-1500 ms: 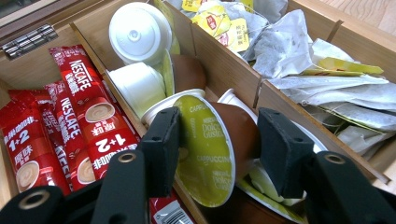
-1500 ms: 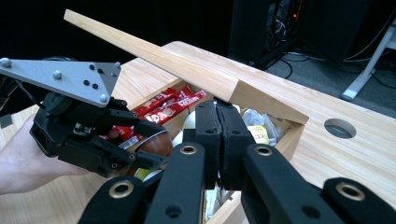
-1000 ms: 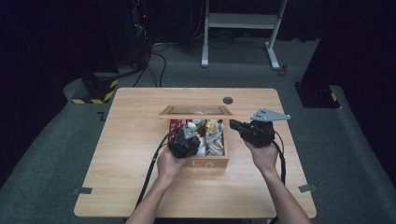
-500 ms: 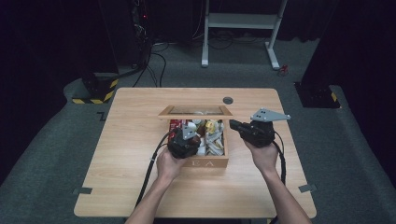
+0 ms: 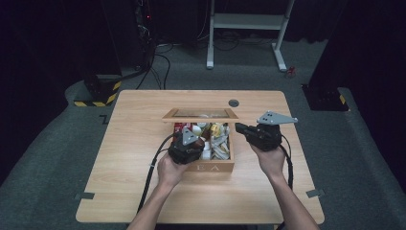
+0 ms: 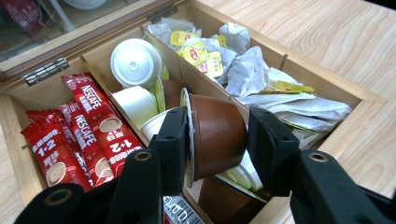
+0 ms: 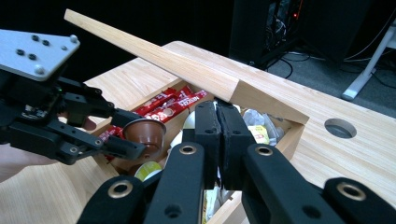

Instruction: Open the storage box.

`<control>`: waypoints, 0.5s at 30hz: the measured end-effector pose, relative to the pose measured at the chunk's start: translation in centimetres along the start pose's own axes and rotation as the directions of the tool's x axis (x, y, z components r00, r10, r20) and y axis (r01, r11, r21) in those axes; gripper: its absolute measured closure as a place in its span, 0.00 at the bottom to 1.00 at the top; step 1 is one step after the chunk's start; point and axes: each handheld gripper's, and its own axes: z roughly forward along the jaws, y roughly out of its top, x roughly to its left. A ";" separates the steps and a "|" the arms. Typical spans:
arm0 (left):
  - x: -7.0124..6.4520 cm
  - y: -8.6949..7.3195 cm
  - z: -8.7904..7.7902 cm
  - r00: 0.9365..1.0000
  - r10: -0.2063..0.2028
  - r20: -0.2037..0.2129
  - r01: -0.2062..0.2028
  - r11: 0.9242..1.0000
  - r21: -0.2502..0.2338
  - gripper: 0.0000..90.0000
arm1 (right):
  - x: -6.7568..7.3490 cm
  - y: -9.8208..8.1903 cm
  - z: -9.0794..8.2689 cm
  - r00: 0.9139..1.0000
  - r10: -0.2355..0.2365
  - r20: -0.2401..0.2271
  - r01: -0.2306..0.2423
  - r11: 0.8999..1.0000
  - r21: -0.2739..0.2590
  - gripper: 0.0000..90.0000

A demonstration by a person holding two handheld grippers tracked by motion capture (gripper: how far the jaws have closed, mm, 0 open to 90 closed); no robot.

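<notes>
A wooden box (image 5: pixel 210 167) with its glass-paned lid (image 5: pixel 200 114) raised stands mid-table. My left gripper (image 6: pixel 215 123) is shut on a brown coffee capsule (image 6: pixel 219 140), held on its side just above the box's middle compartment. From the right gripper view, that capsule (image 7: pixel 144 130) hangs between the left gripper's jaws (image 7: pixel 135 135). My right gripper (image 7: pixel 218 121) is shut with nothing in it, pads pressed together, at the box's right edge (image 5: pixel 244 128) under the tilted lid (image 7: pixel 187 70).
Red Nescafé sachets (image 6: pixel 93 126) fill the left compartment, white and brown capsules (image 6: pixel 135 63) the middle, tea bags (image 6: pixel 252 74) the right. A round hole (image 5: pixel 233 103) is cut in the table behind the box. A white desk frame (image 5: pixel 244 21) stands beyond the table.
</notes>
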 end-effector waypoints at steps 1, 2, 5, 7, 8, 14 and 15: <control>0.0 0.0 -0.2 1.000 -0.002 0.003 0.002 1.000 -0.005 0.66 | 0.0 0.0 0.0 1.000 0.000 0.000 0.000 1.000 0.000 0.97; 0.0 0.0 -0.3 1.000 -0.004 0.003 0.004 1.000 -0.009 0.66 | 0.0 0.0 0.0 1.000 0.001 0.001 -0.001 1.000 0.001 0.97; 0.2 -0.1 -0.8 1.000 -0.013 0.004 0.013 1.000 -0.021 0.66 | 0.0 0.0 0.0 1.000 0.003 -0.002 -0.003 1.000 -0.001 0.97; 0.3 -0.1 -1.1 1.000 -0.017 0.005 0.017 1.000 -0.026 0.66 | 0.0 0.0 0.0 1.000 0.004 -0.004 -0.004 1.000 0.000 0.97; 0.3 -0.2 -1.3 1.000 -0.014 0.002 0.014 1.000 -0.027 0.66 | 0.0 0.0 0.0 1.000 0.003 -0.003 -0.003 1.000 0.002 0.97; 0.7 -0.5 -2.5 1.000 -0.030 0.009 0.030 0.999 -0.046 0.66 | 0.0 0.0 0.0 1.000 0.006 -0.001 -0.006 1.000 -0.001 0.97; 0.8 -0.6 -2.7 0.999 -0.035 0.012 0.035 0.998 -0.049 0.66 | 0.0 0.0 0.0 1.000 0.006 -0.001 -0.006 1.000 -0.001 0.97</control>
